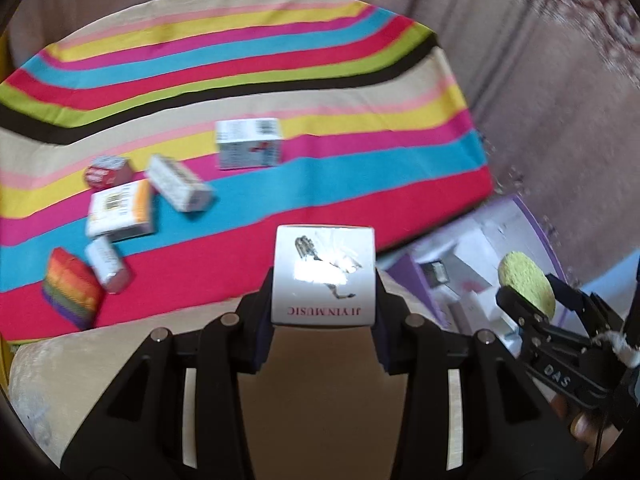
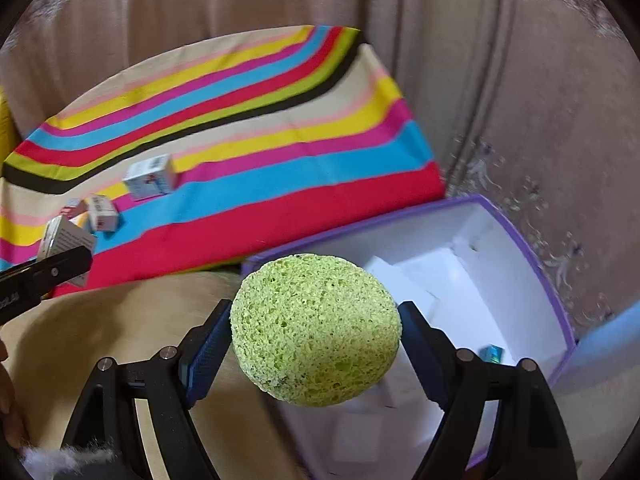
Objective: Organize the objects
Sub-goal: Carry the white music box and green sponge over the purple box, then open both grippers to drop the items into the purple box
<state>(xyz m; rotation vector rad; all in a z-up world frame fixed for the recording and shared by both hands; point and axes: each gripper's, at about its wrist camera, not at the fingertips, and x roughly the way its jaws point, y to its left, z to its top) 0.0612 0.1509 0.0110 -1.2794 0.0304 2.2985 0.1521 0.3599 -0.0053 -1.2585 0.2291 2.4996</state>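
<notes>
My left gripper is shut on a white box printed "JIYIN MUSIC" and holds it above the front edge of the striped cloth. My right gripper is shut on a round green sponge and holds it over the near rim of a purple-edged white bin. The sponge and the bin also show at the right of the left wrist view. The left gripper and its box show at the left of the right wrist view.
Several small boxes lie on the cloth: a white one mid-cloth, a cluster at the left and a rainbow-striped block. The bin holds white packaging and a small blue item. A beige cushion lies in front; curtains behind.
</notes>
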